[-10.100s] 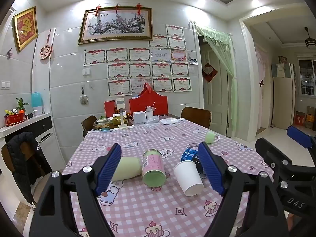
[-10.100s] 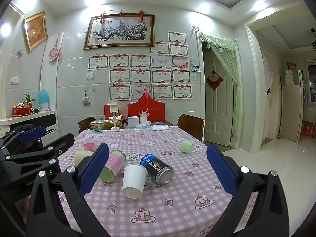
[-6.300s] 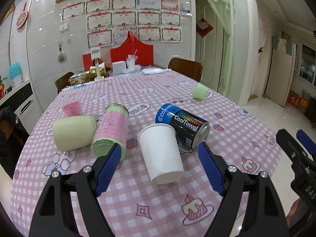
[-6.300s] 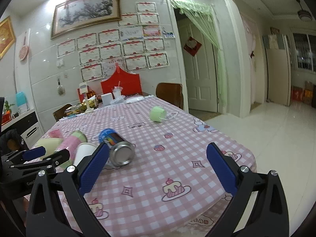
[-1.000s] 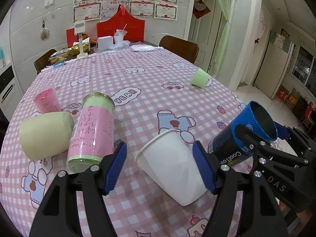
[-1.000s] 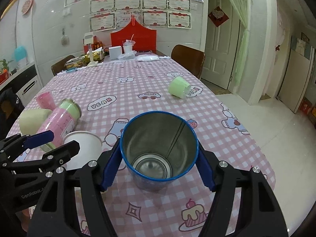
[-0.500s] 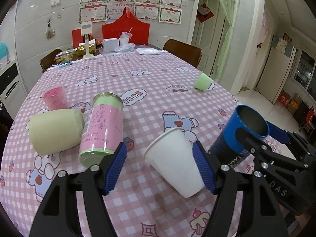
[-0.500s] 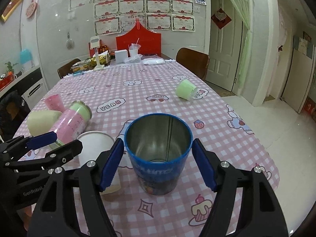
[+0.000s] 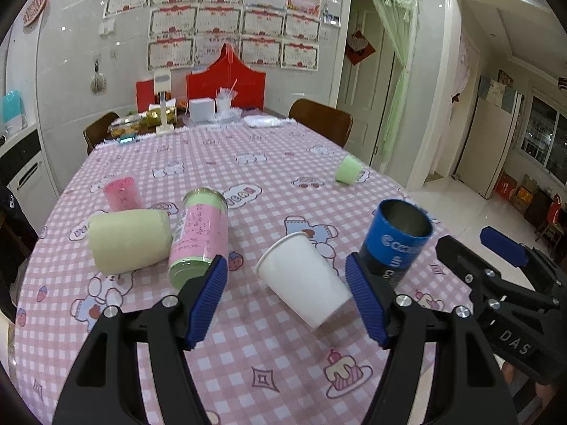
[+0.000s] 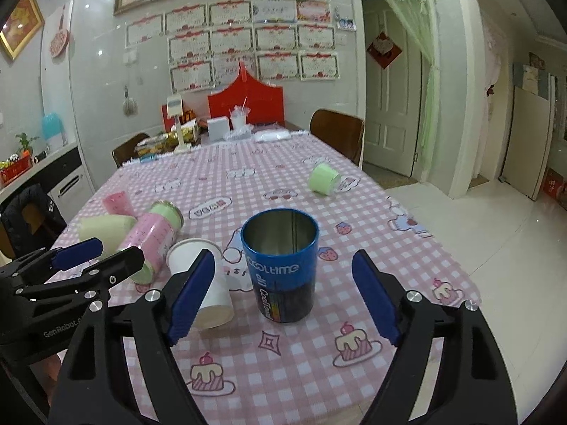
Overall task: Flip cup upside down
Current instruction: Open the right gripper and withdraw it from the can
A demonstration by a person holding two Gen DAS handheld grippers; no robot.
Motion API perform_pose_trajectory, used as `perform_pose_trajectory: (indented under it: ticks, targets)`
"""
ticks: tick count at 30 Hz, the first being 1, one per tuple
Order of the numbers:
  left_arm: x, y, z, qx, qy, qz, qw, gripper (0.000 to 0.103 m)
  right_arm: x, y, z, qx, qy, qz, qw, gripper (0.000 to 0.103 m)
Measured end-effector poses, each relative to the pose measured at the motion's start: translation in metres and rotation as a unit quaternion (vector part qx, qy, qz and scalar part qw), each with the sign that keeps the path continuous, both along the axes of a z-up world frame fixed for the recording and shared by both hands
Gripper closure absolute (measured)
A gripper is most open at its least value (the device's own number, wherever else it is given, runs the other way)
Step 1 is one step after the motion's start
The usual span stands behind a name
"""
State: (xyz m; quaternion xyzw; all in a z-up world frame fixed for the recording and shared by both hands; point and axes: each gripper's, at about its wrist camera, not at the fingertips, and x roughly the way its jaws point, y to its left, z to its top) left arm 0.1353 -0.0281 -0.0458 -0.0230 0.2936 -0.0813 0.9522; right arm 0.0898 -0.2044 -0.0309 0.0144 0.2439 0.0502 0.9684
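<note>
A blue metal cup (image 10: 280,267) stands upright, mouth up, on the pink checked tablecloth (image 10: 283,364). My right gripper (image 10: 283,292) is open, its jaws apart on either side of the cup without touching it. The cup also shows in the left wrist view (image 9: 397,241) to the right. A white paper cup (image 9: 304,278) sits tilted, mouth up and to the left, base on the cloth, between the jaws of my left gripper (image 9: 287,297); the jaws are open with gaps on both sides. It also shows in the right wrist view (image 10: 202,279).
A pink and green can (image 9: 198,235) and a pale yellow cup (image 9: 127,241) lie on their sides at left. A pink cup (image 9: 120,193) stands behind them. A small green cup (image 9: 349,170) lies further back right. Boxes and clutter sit at the table's far end; the table edge is near right.
My right gripper has opened and let go of the blue cup, which now stands upright on the table. My left gripper has opened around the white cup and drawn back slightly.
</note>
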Motion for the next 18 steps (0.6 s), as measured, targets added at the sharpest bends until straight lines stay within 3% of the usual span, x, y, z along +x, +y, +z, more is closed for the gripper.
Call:
perform_pose_trajectory:
  ticks: [6,18]
  targets:
    - [-0.037,0.001,0.02,-0.002,-0.047,0.004,0.9989,0.035,-0.038,-0.002,0.019,0.0,-0.046,-0.001,0.999,0.016]
    - [-0.107,-0.002,0.057,0.01,-0.141,0.01,0.9899,0.027,-0.096,0.0,0.042,0.001,-0.125,0.003,0.992,0.015]
